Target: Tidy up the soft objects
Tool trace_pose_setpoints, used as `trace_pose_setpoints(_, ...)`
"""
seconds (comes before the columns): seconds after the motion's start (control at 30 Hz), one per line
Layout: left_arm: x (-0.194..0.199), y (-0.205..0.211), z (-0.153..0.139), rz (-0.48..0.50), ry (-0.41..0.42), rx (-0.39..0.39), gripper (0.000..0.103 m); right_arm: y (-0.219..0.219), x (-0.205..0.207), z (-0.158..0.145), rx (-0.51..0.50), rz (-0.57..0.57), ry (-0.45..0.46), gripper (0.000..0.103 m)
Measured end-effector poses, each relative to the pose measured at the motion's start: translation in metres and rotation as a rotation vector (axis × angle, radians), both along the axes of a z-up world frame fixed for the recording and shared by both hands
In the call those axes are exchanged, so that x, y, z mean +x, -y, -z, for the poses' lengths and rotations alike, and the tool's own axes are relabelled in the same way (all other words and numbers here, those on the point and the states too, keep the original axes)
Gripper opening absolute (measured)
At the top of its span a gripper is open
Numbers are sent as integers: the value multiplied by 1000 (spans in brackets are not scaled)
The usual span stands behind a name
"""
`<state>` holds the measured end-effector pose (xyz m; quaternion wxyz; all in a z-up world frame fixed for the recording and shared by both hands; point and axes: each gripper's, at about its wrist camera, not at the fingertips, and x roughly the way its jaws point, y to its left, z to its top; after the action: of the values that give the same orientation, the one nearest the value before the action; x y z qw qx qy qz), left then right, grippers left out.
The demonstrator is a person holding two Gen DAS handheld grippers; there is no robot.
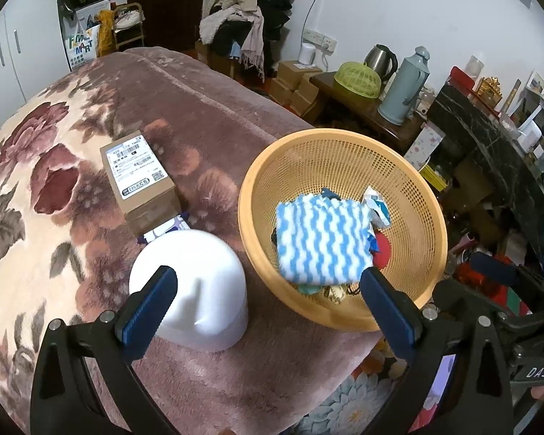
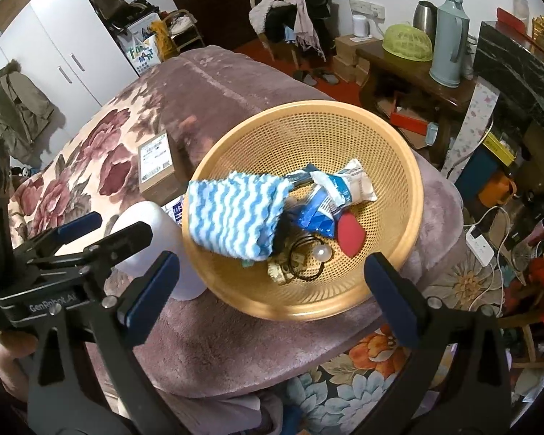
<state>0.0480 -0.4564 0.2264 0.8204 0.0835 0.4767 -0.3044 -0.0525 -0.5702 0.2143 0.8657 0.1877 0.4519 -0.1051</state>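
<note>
An orange mesh basket (image 1: pixel 330 145) (image 2: pixel 391 137) sits on the plush bed cover. In it lies a blue-and-white striped cloth (image 1: pixel 322 239) (image 2: pixel 235 214) on top of blue-and-white packets (image 2: pixel 344 185), a red sponge (image 2: pixel 350 235), a black hair tie with a pearl (image 2: pixel 321 253) and small items. My left gripper (image 1: pixel 268 290) is open and empty, hovering over the basket's near-left rim and a white container (image 1: pixel 199 290). My right gripper (image 2: pixel 272 272) is open and empty just above the basket's near rim.
A cardboard box (image 1: pixel 137 177) (image 2: pixel 156 166) lies on the floral blanket (image 1: pixel 36 188) behind the white container (image 2: pixel 145 224). A side table with a thermos (image 1: pixel 402 83), kettle and green cover stands at right. The bed edge drops to a flowered rug (image 2: pixel 362 380).
</note>
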Motion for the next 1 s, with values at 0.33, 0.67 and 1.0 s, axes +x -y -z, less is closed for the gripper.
trace_pose_setpoints(0.33, -14, -19, 6, 6, 1, -11, 101, -16, -5, -1, -33, -2, 19, 102)
trace_pose_setpoints(0.67, -20, -33, 13, -16, 17, 11, 101, -28, -6, 1, -37, -12, 17, 102)
trace_pose_setpoints(1.0, -27, -56, 25, -44, 22, 37, 101, -45, -6, 8, -26, -23, 24, 102)
